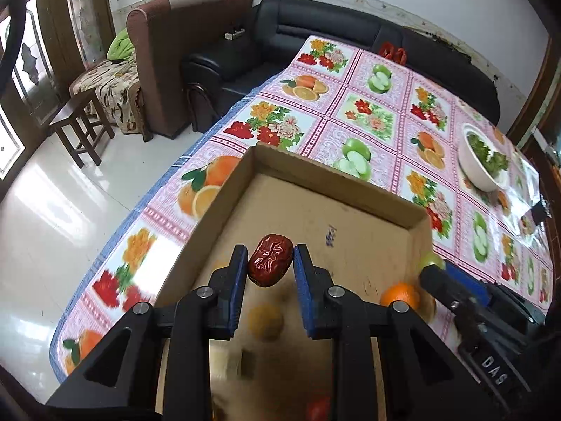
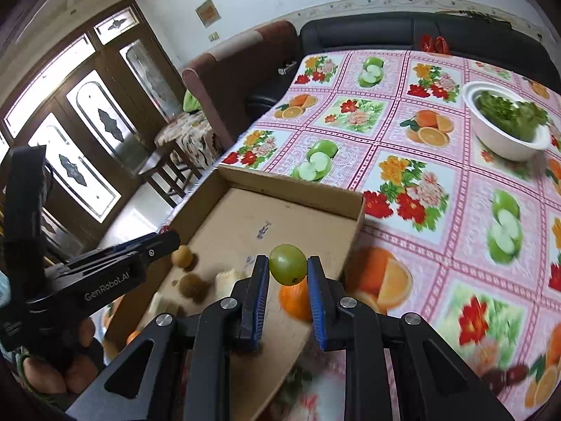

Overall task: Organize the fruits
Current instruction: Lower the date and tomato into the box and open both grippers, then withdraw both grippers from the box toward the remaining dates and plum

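On my left wrist view, the left gripper pinches a wrinkled red date between its blue pads, held in the air over the cardboard box. The box is my landmark: an open, shallow tray on the flowered tablecloth. Inside it, under the date, I see a blurred yellowish fruit, and at the box's right wall an orange. Just past that wall the right gripper comes in from the right, closed on a green grape. Well beyond the box, to its far right, a white bowl of greens stands on the cloth. A black sofa lies behind the table's far end.

On my right wrist view, the right gripper clamps the grape between its pads, above the box's near right corner. The orange sits directly under the grape, inside the box. On the box's left side lie two small brown round fruits and some pale pieces I cannot name. The left gripper reaches over the box's left wall; from here I cannot see its tips. The bowl stands well away from the box, toward the far right.
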`<state>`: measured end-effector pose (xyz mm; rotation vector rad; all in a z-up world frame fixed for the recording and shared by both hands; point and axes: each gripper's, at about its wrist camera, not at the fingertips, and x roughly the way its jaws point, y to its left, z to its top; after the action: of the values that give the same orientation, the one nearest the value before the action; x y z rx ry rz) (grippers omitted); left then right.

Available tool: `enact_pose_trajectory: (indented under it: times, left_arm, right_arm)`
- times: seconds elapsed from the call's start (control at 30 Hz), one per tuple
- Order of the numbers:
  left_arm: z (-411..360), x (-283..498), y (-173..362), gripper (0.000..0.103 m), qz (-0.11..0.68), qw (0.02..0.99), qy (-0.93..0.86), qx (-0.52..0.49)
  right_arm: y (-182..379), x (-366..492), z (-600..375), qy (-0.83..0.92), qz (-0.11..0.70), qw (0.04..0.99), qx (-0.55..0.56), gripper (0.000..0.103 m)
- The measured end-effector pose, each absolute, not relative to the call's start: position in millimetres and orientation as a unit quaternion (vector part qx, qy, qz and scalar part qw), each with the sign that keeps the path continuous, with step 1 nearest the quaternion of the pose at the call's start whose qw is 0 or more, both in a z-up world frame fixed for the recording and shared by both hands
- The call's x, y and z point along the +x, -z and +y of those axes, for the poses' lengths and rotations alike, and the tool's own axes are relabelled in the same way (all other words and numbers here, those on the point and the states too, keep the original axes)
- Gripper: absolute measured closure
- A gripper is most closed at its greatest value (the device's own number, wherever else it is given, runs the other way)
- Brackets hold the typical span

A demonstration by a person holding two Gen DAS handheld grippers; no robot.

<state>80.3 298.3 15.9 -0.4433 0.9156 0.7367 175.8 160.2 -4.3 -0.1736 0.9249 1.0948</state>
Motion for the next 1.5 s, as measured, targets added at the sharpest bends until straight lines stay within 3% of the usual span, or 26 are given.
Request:
enact_pose_trajectory:
  times: [0.67, 0.73, 0.8, 0.83, 0.87, 0.93, 1.27, 1.5]
  left_arm:
    - [318.5, 121.5, 31.2, 0.078, 0.497, 0.765, -0.359, -0.199]
    - [319.9, 119.0, 28.6, 0.072, 0.499, 0.762, -0.358, -0.205]
    - [318.7, 114.1, 21.5, 0.068, 0.491, 0.767, -0.358, -0.208]
    - [317.7, 111.0, 16.9, 0.065, 0.486, 0.769, -0.360, -0.208]
    - [317.1, 107.2, 11.8, 0.065, 0.479, 0.772, -0.360, -0.213]
    - [315.7, 98.4, 2.7, 0.064, 0.466, 0.778, -0.354, -0.227]
    - [266.3, 52.8, -27.9, 0.061, 0.417, 0.813, -0.308, -0.266]
    - [210.2, 41.3, -23.0, 0.061, 0.430, 0.823, -0.260, -0.265]
  right_arm:
    - [46.8, 183.9, 230.0, -0.482, 0.415, 0.743, -0.208, 0.079]
    - [47.1, 183.3, 229.8, -0.483, 0.416, 0.742, -0.207, 0.079]
    - [45.8, 184.0, 228.0, -0.484, 0.420, 0.741, -0.203, 0.076]
    - [43.8, 184.7, 226.3, -0.484, 0.420, 0.741, -0.198, 0.067]
    - [40.6, 184.8, 223.3, -0.484, 0.417, 0.745, -0.192, 0.058]
    - [33.7, 183.8, 217.2, -0.482, 0.408, 0.753, -0.186, 0.055]
    - [7.6, 171.0, 125.3, -0.485, 0.405, 0.768, -0.102, 0.055]
    - [2.7, 174.5, 44.2, -0.447, 0.404, 0.796, -0.058, 0.054]
